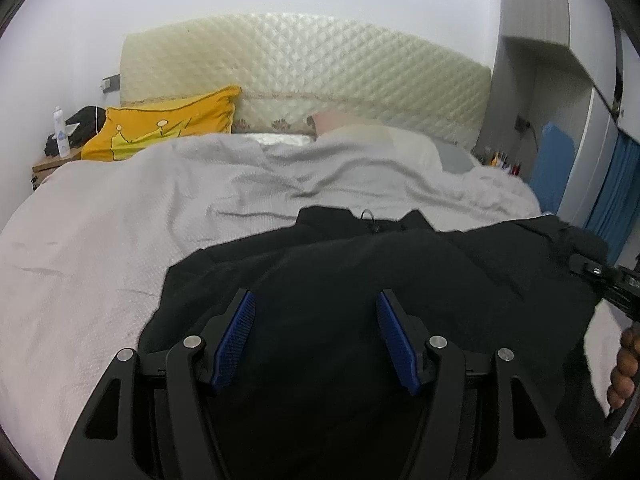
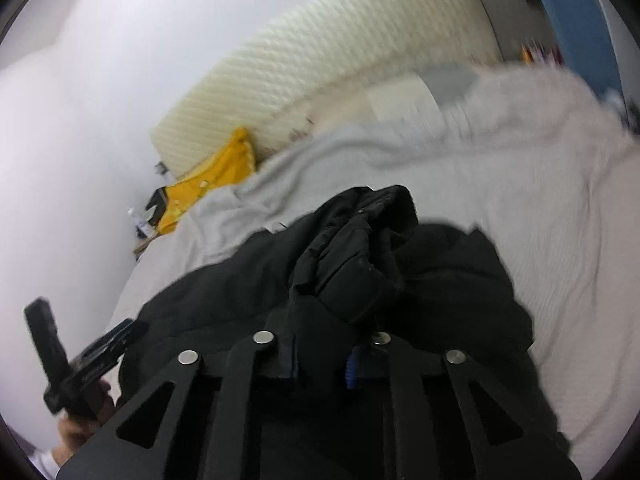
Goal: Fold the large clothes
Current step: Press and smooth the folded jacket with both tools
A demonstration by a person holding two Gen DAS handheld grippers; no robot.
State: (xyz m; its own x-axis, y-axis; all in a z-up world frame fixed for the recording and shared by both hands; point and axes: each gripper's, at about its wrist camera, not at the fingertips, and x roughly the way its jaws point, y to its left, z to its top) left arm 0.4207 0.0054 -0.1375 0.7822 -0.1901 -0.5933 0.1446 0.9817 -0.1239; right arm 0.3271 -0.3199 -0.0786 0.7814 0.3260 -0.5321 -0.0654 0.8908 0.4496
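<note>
Holding: my right gripper has its fingers pinched shut on a fold of the black jacket.
Left gripper: my fingers are open over the jacket, not squeezing it.
Jacket: it lies bunched up on the bed, on the grey blanket.
Far off: a yellow pillow by the headboard.

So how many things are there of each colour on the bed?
Black: 1, the jacket
Yellow: 1, the pillow
Grey: 1, the blanket
Total: 3
</note>
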